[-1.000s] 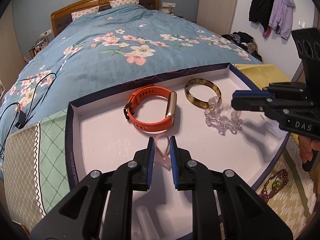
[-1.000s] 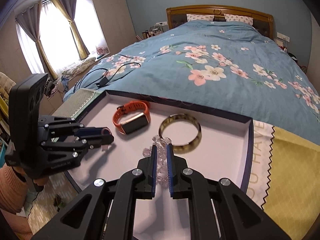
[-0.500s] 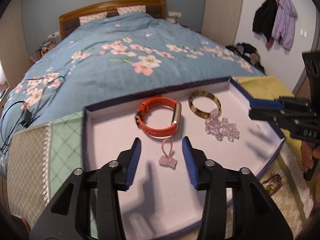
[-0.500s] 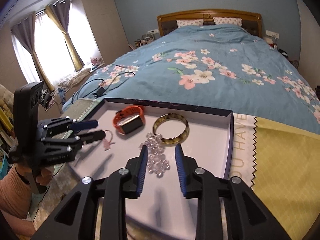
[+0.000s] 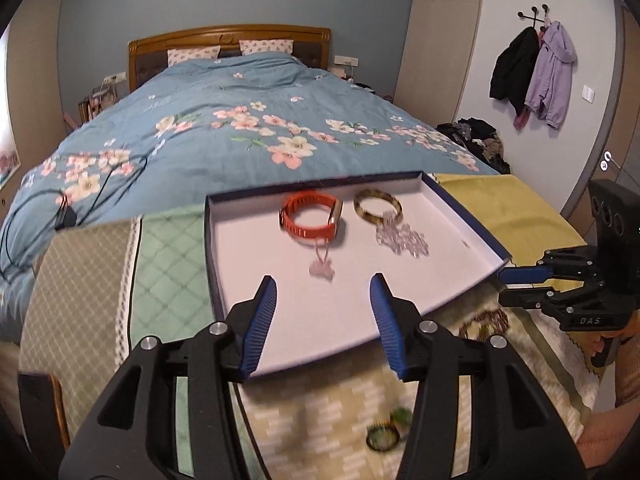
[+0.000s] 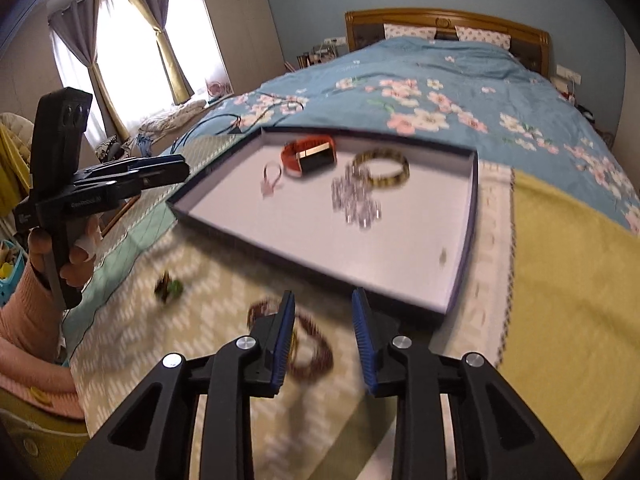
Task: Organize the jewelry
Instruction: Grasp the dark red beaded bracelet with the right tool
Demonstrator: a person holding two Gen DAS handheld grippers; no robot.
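Left wrist: left gripper (image 5: 323, 292) released, jaws opening, nothing between them. The shallow white-lined tray with dark blue rim (image 5: 464, 210) sits ahead, on the patchwork cloth at the foot of the bed. In it: small pale pink charm on a loop (image 5: 321, 267) just beyond the fingertips, orange silicone watch band (image 5: 310, 220) farther on, tortoiseshell bangle (image 5: 377, 205) and clear crystal bead bracelet (image 5: 401, 237) ahead-right. Below the gripper, on the cloth, a small round green-and-dark piece (image 5: 386, 436), blurred. Risk: motion blur here, so a quick grab could miss it or snag cloth.

Right wrist: right gripper (image 6: 323, 320) released, empty. Dark red beaded bracelet (image 6: 310, 350) lies on the cloth under and behind the left pad. Risk: beads are loose, so an off-centre pinch lets them slip.

Versus a second ago: both grippers were clenched on the charm and the crystal beads over the tray; both pieces now lie in it, and the grippers have pulled back.
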